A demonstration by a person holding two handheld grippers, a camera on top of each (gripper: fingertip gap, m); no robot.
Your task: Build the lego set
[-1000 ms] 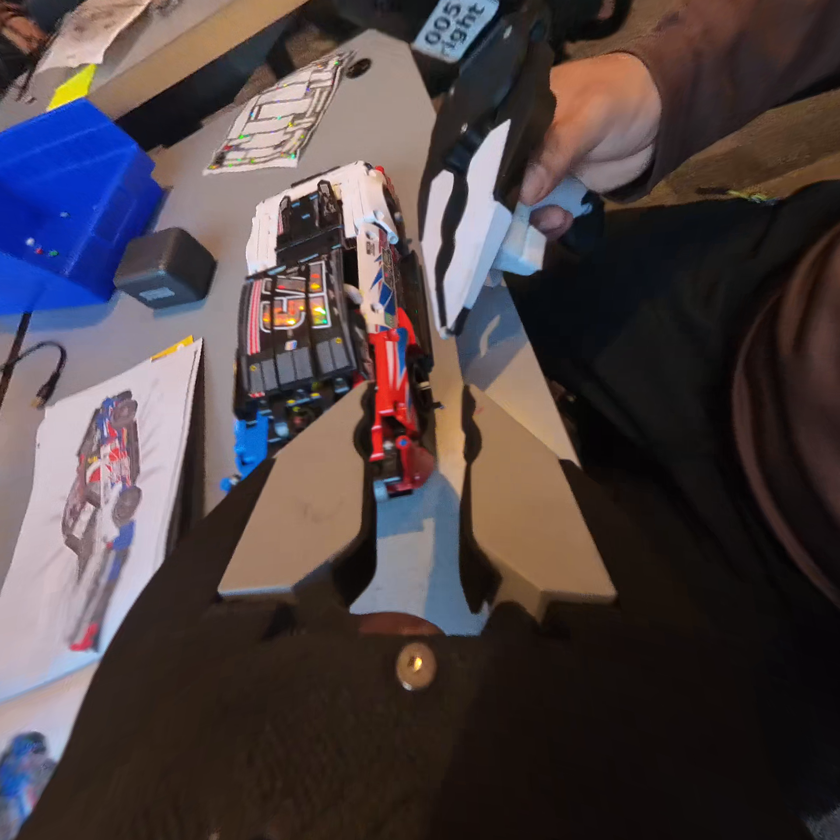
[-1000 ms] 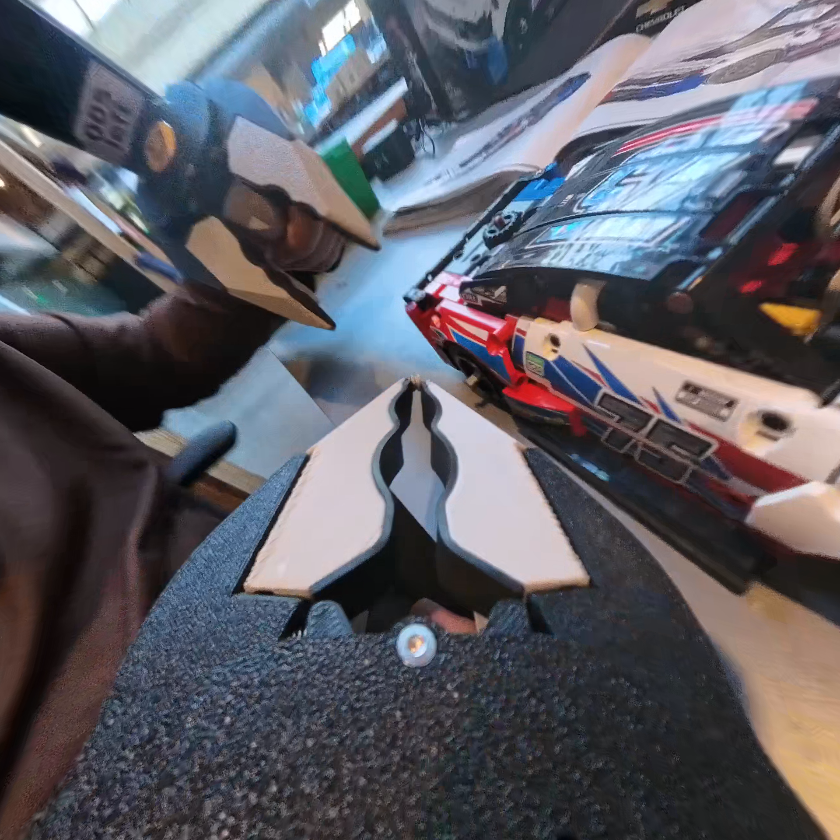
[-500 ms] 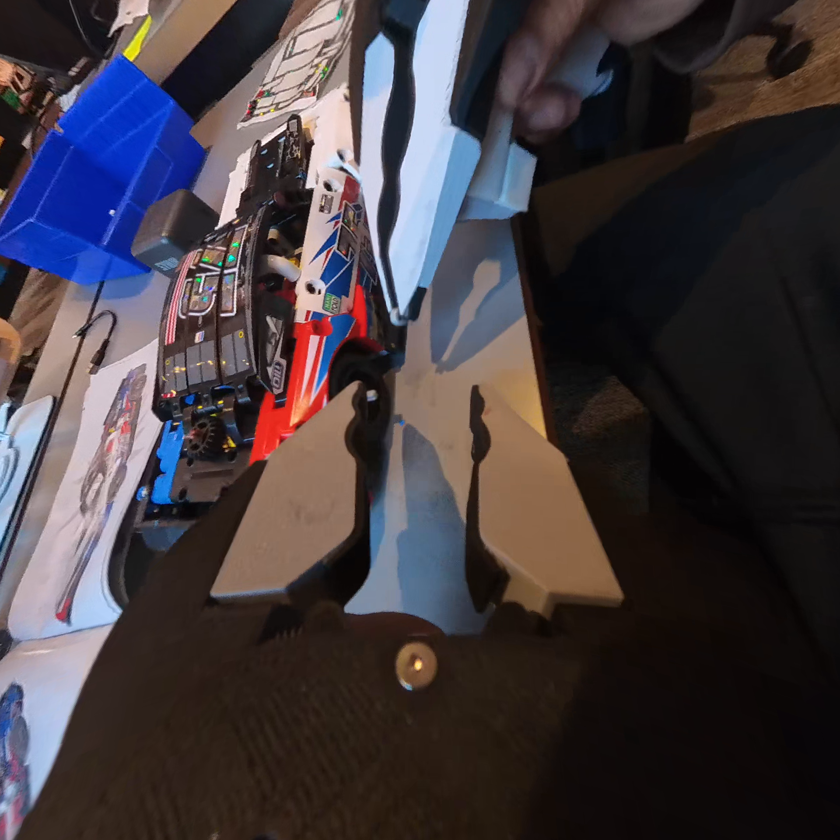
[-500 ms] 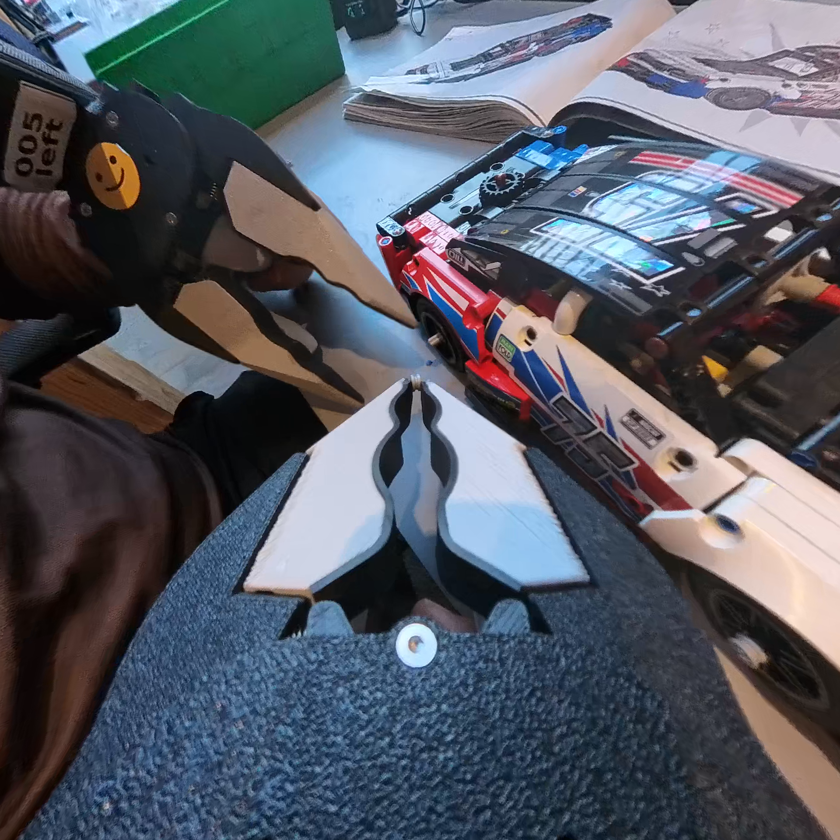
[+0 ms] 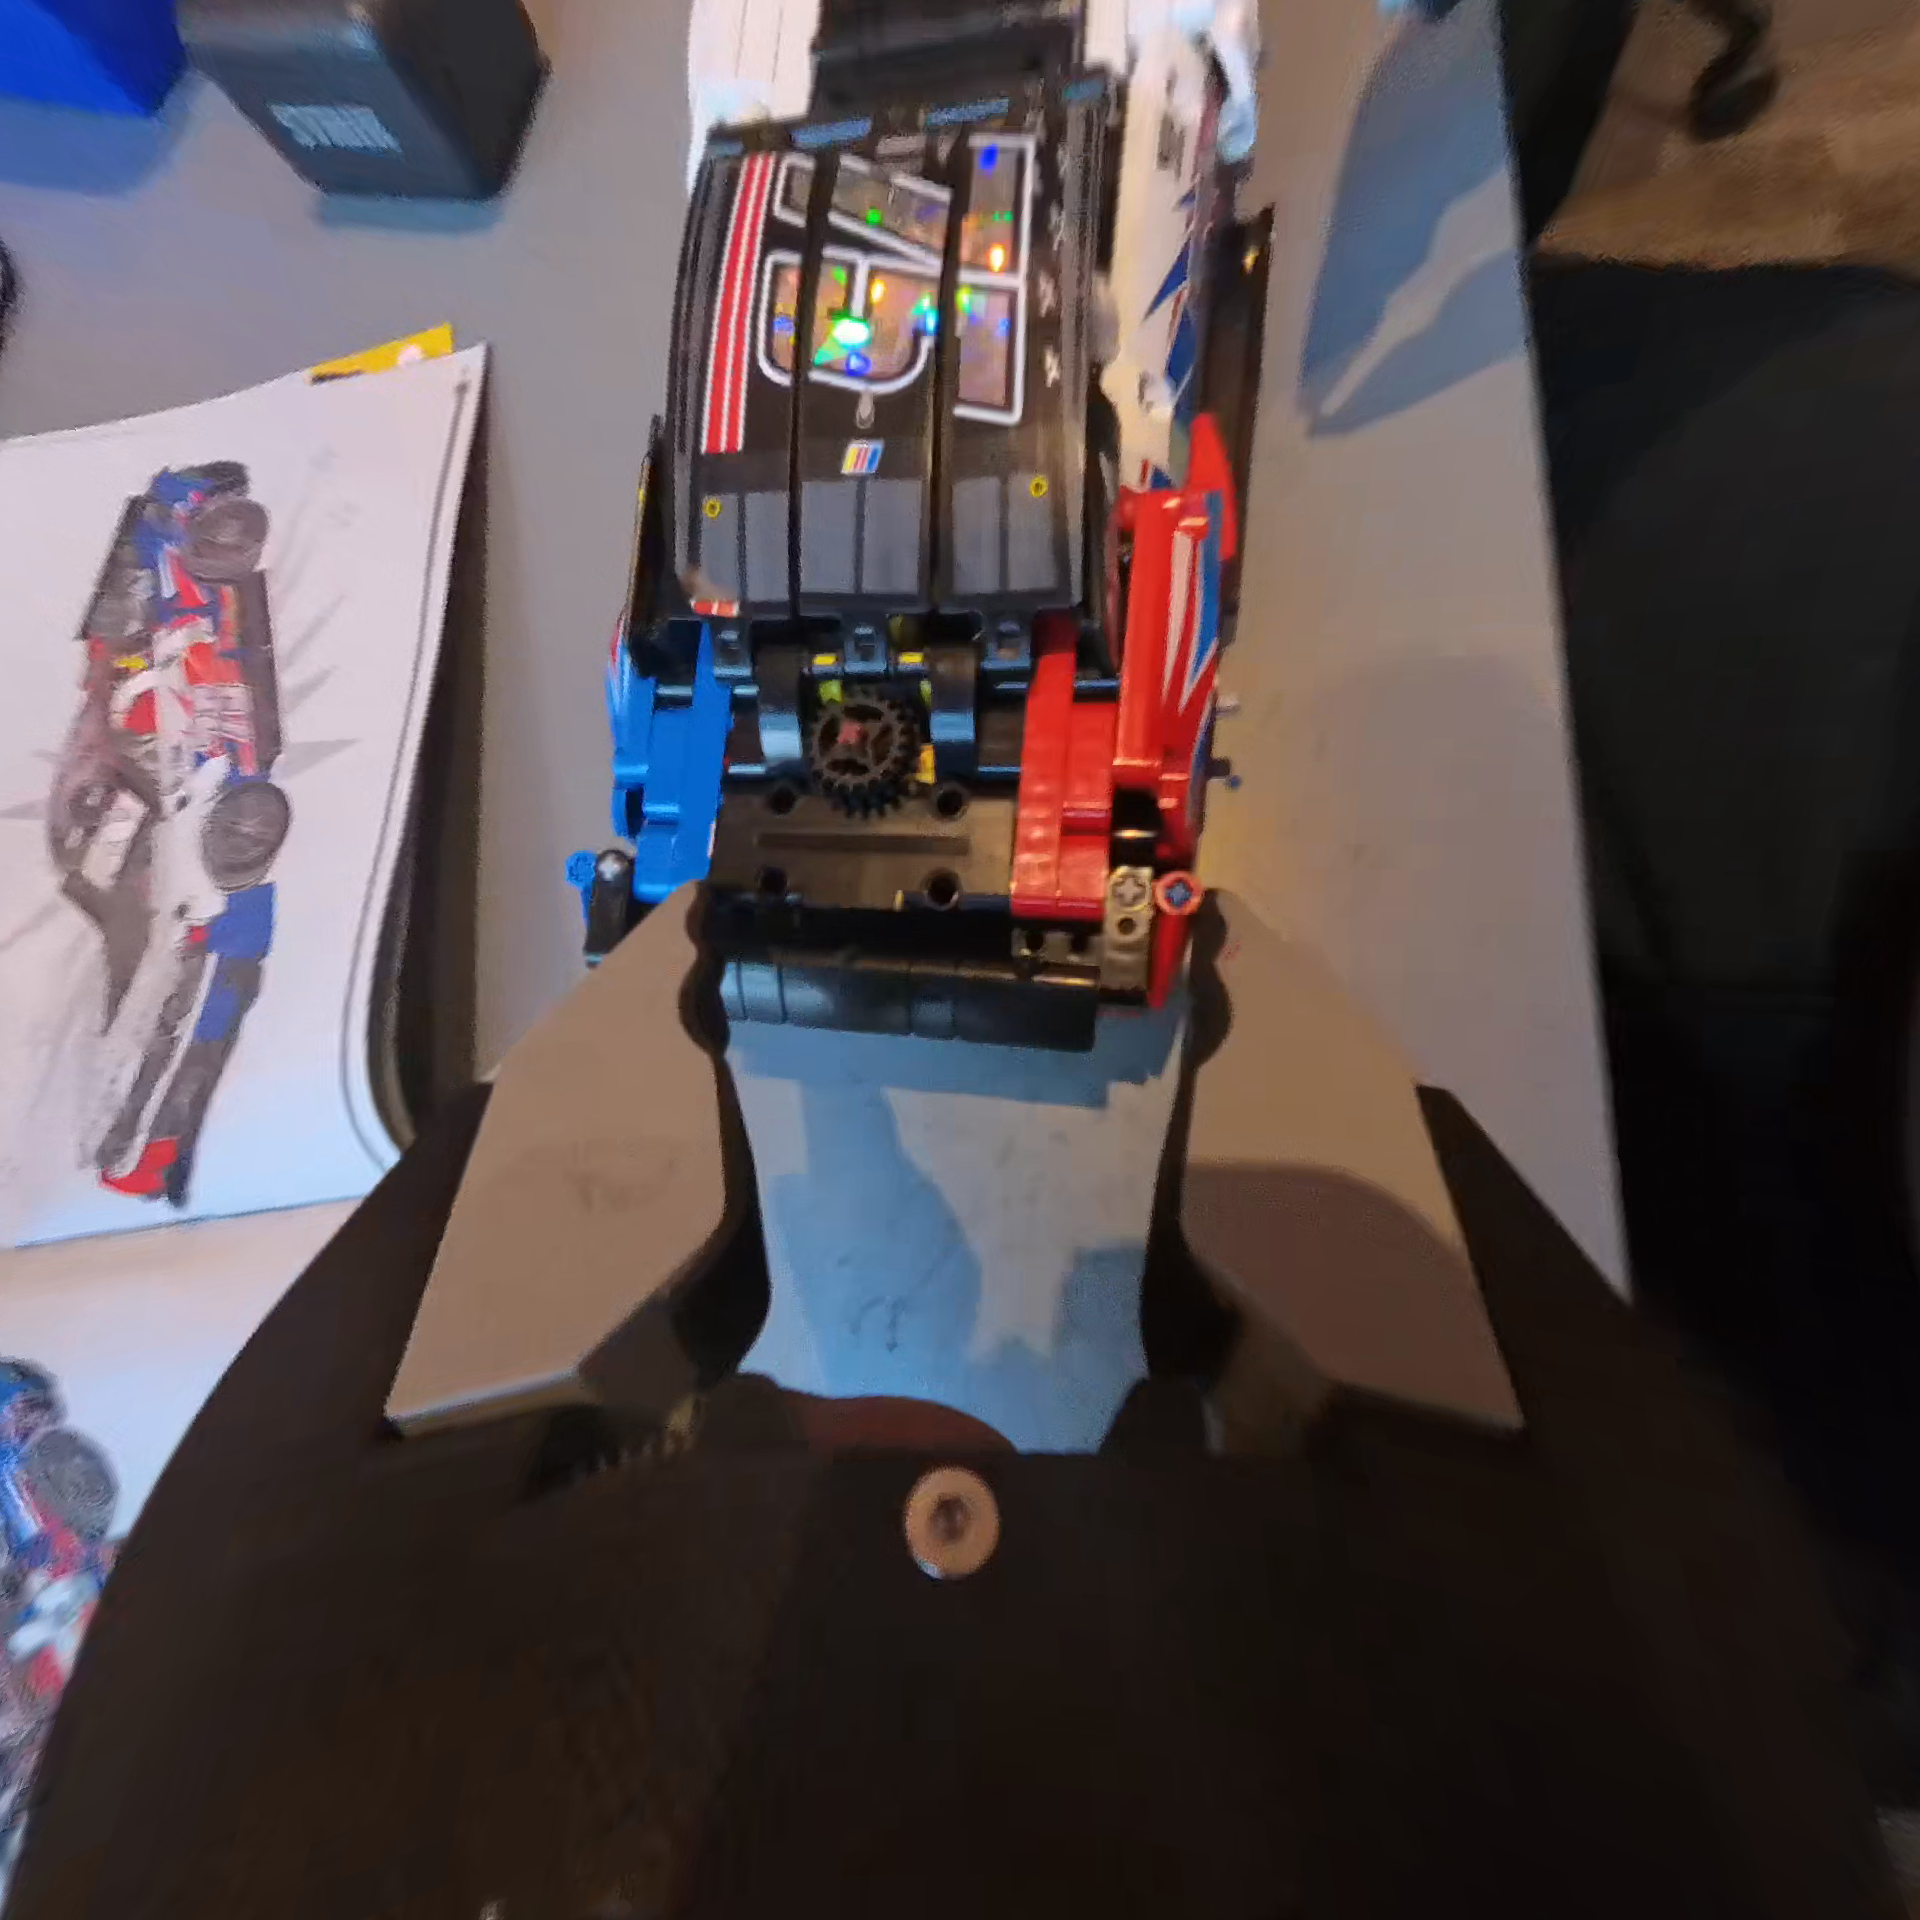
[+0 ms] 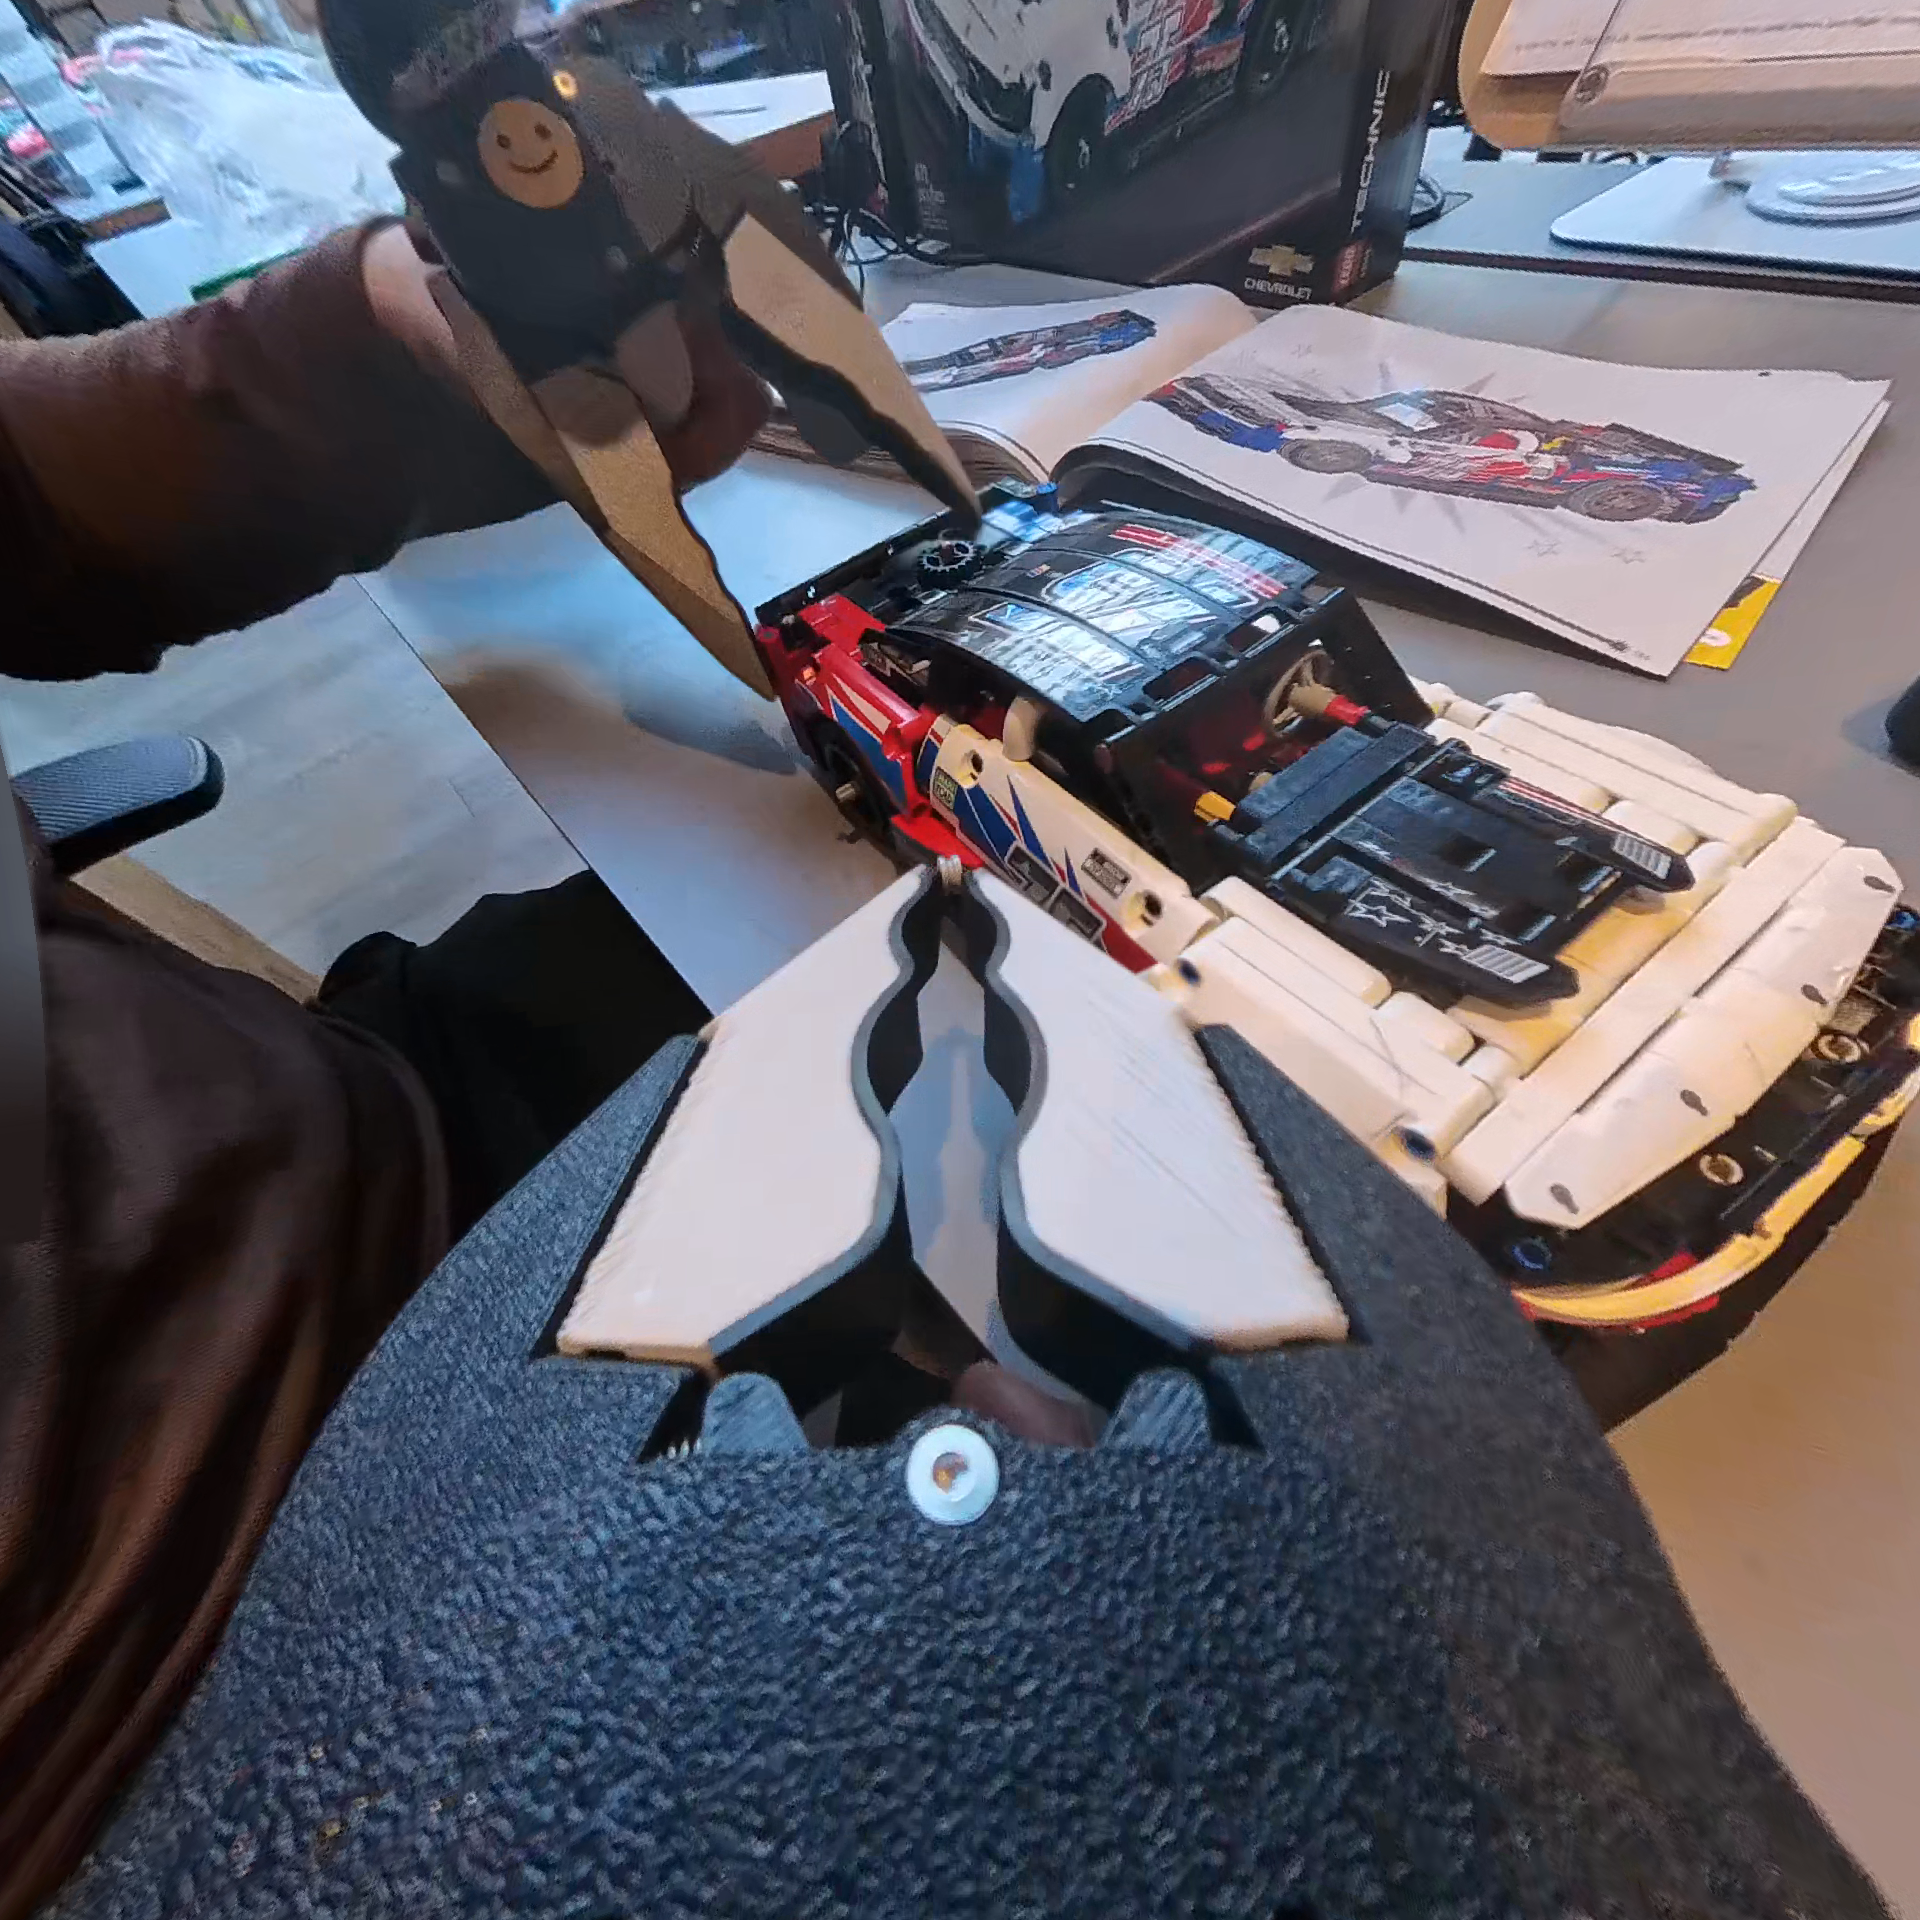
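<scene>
1. The car [image 5: 883, 499] runs off the top edge in the left wrist view, its far white end blurred.
2. The left hand-held gripper [image 5: 951, 935] hides part of the car's near black end, and it cannot be told whether its fingertips touch the car.
3. The right hand-held gripper [image 6: 951, 883] pinches a tiny grey piece [image 6: 948, 871], too small to identify.
4. The booklet [image 5: 229, 779] is cut off at the left edge.
5. The dark block [image 5: 364, 114] and blue bin [image 5: 73, 52] are blurred and cropped.

The car [image 6: 1299, 831] sits on the desk [image 6: 644, 790] with the open booklet [image 6: 1455, 468] just behind it, a box [image 6: 1122, 145] farther back, and the left gripper [image 6: 862, 592] straddling its near end.
</scene>
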